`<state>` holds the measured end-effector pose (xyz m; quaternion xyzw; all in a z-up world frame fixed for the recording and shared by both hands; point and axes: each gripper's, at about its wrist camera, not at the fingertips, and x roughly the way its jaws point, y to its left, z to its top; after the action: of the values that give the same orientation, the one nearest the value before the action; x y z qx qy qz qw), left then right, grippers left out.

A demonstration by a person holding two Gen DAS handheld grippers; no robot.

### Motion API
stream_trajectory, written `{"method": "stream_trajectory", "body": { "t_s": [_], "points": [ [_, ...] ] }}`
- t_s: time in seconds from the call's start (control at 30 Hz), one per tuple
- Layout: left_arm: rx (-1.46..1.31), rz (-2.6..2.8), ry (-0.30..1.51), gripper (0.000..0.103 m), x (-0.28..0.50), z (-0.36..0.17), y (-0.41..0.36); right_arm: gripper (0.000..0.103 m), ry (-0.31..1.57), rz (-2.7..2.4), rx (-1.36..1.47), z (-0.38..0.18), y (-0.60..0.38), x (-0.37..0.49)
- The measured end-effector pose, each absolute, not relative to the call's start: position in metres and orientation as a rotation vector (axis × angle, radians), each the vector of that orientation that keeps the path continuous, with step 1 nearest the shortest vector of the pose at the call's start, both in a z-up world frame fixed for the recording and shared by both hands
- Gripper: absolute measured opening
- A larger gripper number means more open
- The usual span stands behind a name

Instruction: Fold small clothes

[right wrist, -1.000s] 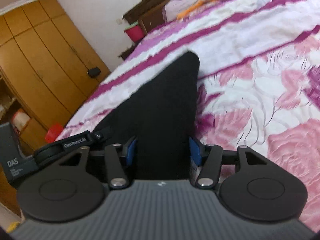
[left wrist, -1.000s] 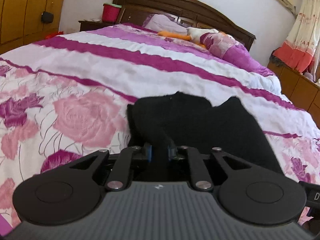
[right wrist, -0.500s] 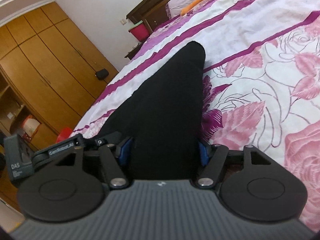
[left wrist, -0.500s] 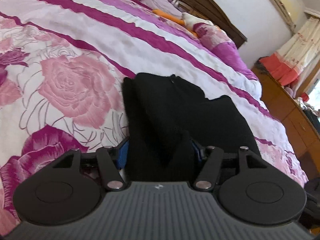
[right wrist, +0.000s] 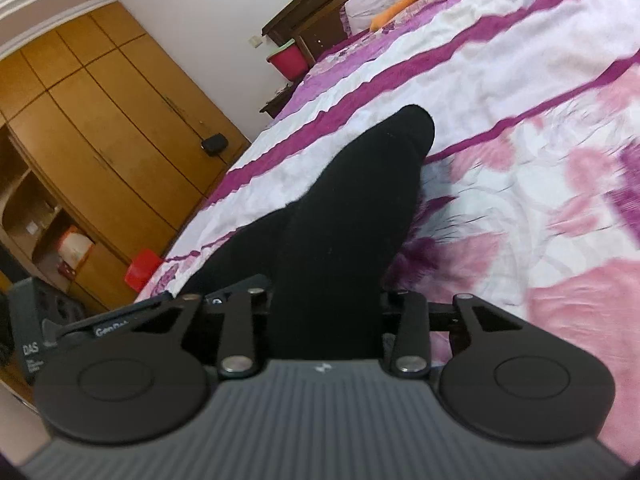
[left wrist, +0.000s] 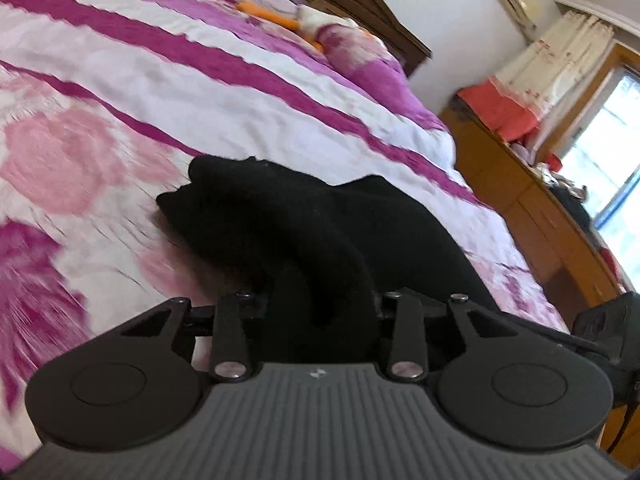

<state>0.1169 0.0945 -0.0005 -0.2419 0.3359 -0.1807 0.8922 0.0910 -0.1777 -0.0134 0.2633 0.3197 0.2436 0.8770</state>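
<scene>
Soft, limp black knit garment [left wrist: 304, 224] on the floral bedspread [left wrist: 100, 152] bunches easily, with left gripper [left wrist: 320, 312] and right gripper [right wrist: 326, 304] both closing on its near hem.

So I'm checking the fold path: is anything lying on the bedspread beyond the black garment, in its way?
Nothing visible. Both closing grippers have the black garment between their fingers, and the bedspread just beyond it is bare.
</scene>
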Motion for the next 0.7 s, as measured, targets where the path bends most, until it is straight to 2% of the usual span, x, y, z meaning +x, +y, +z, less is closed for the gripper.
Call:
{"method": "stream_trajectory", "body": {
  "t_s": [0.2,0.4,0.57,0.7],
  "points": [
    [-0.492,-0.476,0.757,0.041,0.083,-0.005,0.044,0.039,0.702,0.449,0.502,0.004,-0.227,0.041],
    [-0.379,-0.448,0.792,0.042,0.062,-0.018,0.016,0.04,0.803,0.38,0.568,-0.025,-0.255,0.018],
    [-0.386,-0.405,0.829,0.043,0.063,-0.016,0.022,0.049,0.806,0.361,0.611,-0.044,-0.255,0.018],
    [-0.371,-0.435,0.816,0.043,0.064,0.001,0.033,0.056,0.765,0.332,0.586,-0.036,-0.26,0.005]
  ]
}}
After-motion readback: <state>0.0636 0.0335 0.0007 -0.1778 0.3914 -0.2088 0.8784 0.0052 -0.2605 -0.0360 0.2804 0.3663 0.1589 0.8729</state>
